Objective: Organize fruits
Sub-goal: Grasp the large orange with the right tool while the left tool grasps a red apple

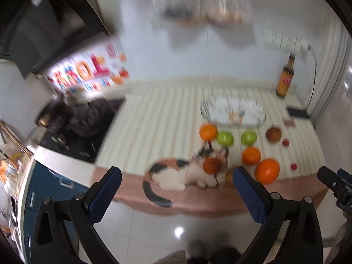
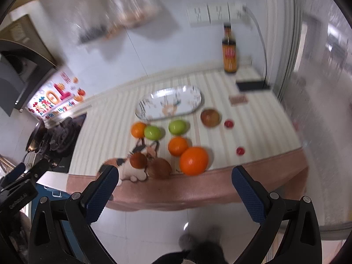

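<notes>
Left wrist view is smeared by motion: the left gripper (image 1: pixel 177 194) hangs over pale floor tiles short of the counter, its blue-padded fingers (image 1: pixel 104 197) spread wide with nothing between them. Just beyond lies the pink front edge of a striped mat (image 1: pixel 154 132) covering the counter. On that edge sits a calico cat figure (image 1: pixel 173 176), with a brown fruit (image 1: pixel 212 166) against its head. To the right rests a large orange (image 1: pixel 267 171), a smaller orange (image 1: pixel 251 155) touching it from behind, and a small red fruit (image 1: pixel 293 166) near the mat's right side. Farther back runs a row: another orange (image 1: pixel 208 132) touching a green apple (image 1: pixel 225 138), a second green apple (image 1: pixel 248 138) apart from it, a brownish round fruit (image 1: pixel 274 134) and a second small red fruit (image 1: pixel 285 142). Behind the row lies an oval patterned plate (image 1: pixel 233 112), empty. At the wall stand a dark sauce bottle (image 1: pixel 285 79) and, far left, a colourful box (image 1: pixel 88 72) beside a black stove (image 1: pixel 88 127). Right wrist view shows the right gripper (image 2: pixel 175 194) likewise released, fingers (image 2: pixel 101 194) wide apart and empty, held before the counter edge with the large orange just beyond, while the left tool's black body (image 2: pixel 19 189) shows at the left border
</notes>
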Available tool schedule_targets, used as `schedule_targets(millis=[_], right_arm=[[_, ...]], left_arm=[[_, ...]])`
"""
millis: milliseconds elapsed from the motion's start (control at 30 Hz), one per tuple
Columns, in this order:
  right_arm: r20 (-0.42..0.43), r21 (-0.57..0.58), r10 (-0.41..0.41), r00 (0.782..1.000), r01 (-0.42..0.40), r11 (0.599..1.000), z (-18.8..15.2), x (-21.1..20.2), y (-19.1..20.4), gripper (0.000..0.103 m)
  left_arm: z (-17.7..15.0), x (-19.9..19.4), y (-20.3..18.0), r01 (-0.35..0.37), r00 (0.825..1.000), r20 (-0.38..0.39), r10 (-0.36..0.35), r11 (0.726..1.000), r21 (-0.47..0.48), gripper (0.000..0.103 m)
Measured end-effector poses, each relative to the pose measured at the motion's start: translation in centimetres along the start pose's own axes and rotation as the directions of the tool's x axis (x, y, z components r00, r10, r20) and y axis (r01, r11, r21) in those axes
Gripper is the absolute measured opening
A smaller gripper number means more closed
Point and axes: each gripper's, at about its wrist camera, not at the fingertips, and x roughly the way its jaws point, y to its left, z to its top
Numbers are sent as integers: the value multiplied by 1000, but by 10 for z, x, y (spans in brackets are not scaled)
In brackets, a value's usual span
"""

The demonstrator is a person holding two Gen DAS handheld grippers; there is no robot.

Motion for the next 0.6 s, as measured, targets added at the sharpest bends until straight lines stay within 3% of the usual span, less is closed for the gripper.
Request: schedule_targets(millis=[133, 300, 400, 467, 500, 533, 600], right_arm=[[-129, 77, 25, 991, -15, 997, 6, 75, -27, 103], [-300, 181, 92, 950, -38, 983, 10, 184, -65, 100], [-394, 193, 99, 914, -23, 981, 8, 241, -74, 99], [-455, 208, 117, 883, -23, 978, 3, 274, -79, 95], [-481, 223, 136, 866, -29, 974, -1, 285, -79, 85], [-498, 238, 155, 853, -37, 970, -3, 296, -80, 83], [-506, 256, 174, 845, -46, 966, -5, 307, -84, 80]], left_arm=[[0, 58, -20, 59, 987, -151, -59, 998, -7, 103], [-1, 125, -52, 84, 951, -299, -84, 996, -12, 103], [-2, 163, -63, 132, 902, -405, -151, 988, -74, 103], [-5, 185, -68, 163, 859, -468, -207, 978, -132, 102], [-7, 195, -70, 177, 834, -497, -240, 969, -170, 102], [-9, 206, -72, 190, 809, -521, -273, 959, -209, 102], [-13, 224, -75, 196, 762, -560, -324, 940, -277, 102]])
